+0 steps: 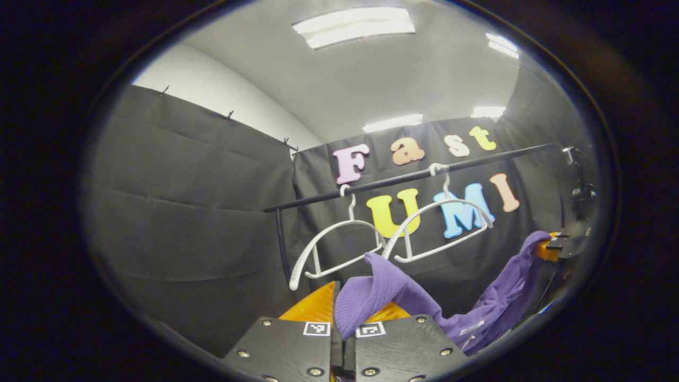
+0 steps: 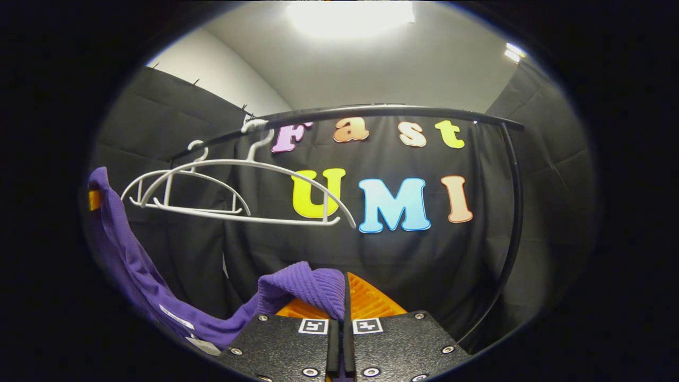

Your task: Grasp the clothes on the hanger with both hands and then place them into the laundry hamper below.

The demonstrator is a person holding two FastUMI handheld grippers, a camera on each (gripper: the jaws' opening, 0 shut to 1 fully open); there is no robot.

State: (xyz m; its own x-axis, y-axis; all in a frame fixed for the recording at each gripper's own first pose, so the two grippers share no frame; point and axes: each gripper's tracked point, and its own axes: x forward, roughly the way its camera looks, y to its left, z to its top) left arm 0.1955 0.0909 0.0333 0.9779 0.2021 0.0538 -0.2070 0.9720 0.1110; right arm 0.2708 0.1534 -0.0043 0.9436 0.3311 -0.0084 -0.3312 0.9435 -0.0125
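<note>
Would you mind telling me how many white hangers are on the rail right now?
2. Both are bare and hang side by side on the black rail: the left hanger and the right hanger in the left gripper view. The purple garment is off them.

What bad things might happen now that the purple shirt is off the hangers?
1. The purple shirt is pinched only at its two ends, by the left gripper and the right gripper. A small bunch might slip free and the shirt could drop outside the hamper.
2. The two white hangers hang bare on the black rail close above. A lifted gripper or cloth may snag one and knock it off.
</note>
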